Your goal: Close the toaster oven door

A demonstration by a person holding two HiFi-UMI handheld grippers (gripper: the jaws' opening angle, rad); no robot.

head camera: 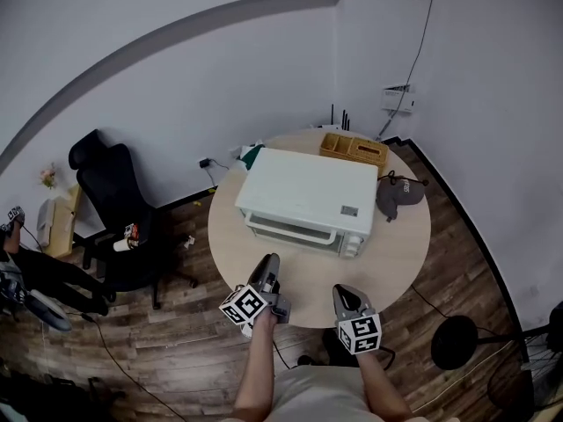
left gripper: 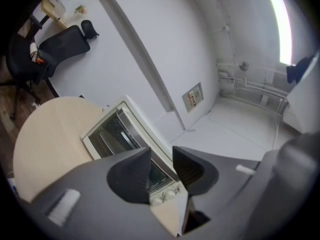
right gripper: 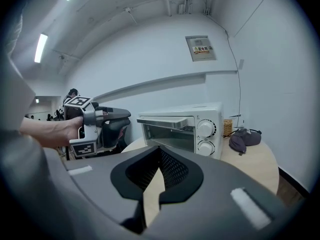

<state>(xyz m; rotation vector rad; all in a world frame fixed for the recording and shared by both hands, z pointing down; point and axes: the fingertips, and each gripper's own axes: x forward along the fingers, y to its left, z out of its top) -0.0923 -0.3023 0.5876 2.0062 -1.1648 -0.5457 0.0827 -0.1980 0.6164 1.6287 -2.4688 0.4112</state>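
Note:
A white toaster oven (head camera: 303, 192) stands in the middle of the round wooden table (head camera: 400, 244). Its glass door faces me and looks upright against the front, with the handle bar along its top edge (right gripper: 165, 120) and two knobs on the right. My left gripper (head camera: 269, 266) hovers over the table's near edge in front of the oven. In the left gripper view its jaws (left gripper: 161, 166) stand apart with nothing between them, the oven (left gripper: 120, 134) beyond. My right gripper (head camera: 343, 295) is beside it with its pads (right gripper: 172, 166) pressed together, empty. The left gripper (right gripper: 107, 120) also shows in the right gripper view.
A wooden organizer box (head camera: 354, 148) sits at the table's far edge, and a grey pouch (head camera: 400, 192) lies right of the oven. A black office chair (head camera: 119, 209) stands on the floor to the left, and a round black stand base (head camera: 453, 341) to the right.

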